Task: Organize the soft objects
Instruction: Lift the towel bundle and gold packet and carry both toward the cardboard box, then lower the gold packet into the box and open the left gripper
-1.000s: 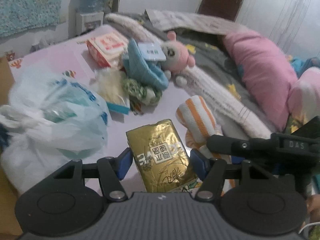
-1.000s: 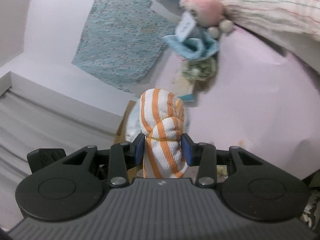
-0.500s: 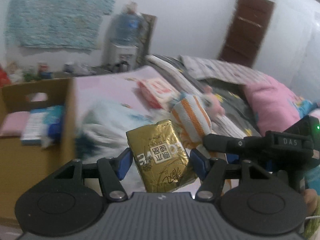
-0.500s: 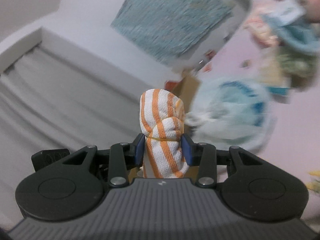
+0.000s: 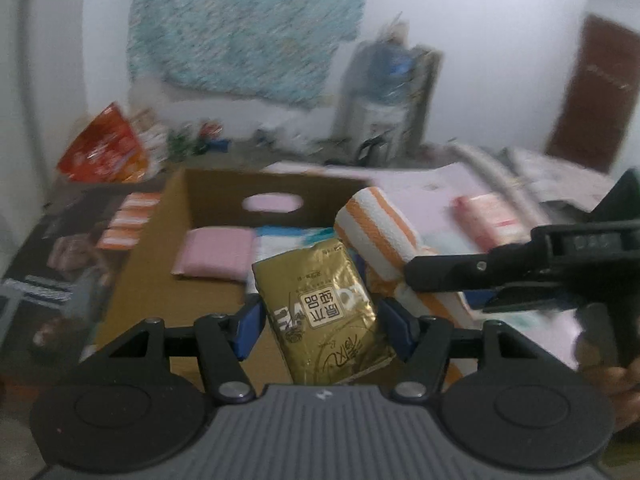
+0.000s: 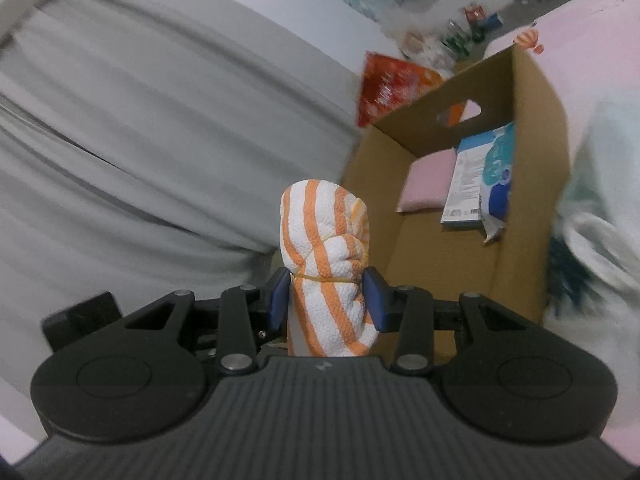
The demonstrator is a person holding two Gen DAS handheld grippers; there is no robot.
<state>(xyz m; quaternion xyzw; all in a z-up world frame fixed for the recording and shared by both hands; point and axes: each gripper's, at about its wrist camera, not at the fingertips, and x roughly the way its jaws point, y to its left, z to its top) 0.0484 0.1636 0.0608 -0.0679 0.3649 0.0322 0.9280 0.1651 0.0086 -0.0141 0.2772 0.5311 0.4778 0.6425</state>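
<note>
My left gripper (image 5: 324, 326) is shut on a gold tissue pack (image 5: 320, 312), which hangs over the open cardboard box (image 5: 160, 232). My right gripper (image 6: 326, 300) is shut on a rolled orange-and-white striped towel (image 6: 324, 248) bound with a rubber band. In the left wrist view the same striped towel (image 5: 376, 220) sits just right of the gold pack, with the right gripper's black fingers (image 5: 460, 272) across it. The cardboard box (image 6: 532, 92) lies ahead and to the right in the right wrist view. Inside it are a pink pad (image 5: 214, 256) and a blue-and-white pack (image 6: 484, 172).
A red snack bag (image 5: 102, 152) lies beyond the box by the wall. A pink sheet (image 5: 424, 188) covers the bed at right, with a red-and-white pack (image 5: 488, 216) on it. A white plastic bag (image 6: 600, 200) bulges right of the box. A water dispenser (image 5: 384, 96) stands at the back.
Both grippers have swung left from the bed's pile of toys to the cardboard box, each keeping its load. The box interior has come into view in both cameras.
</note>
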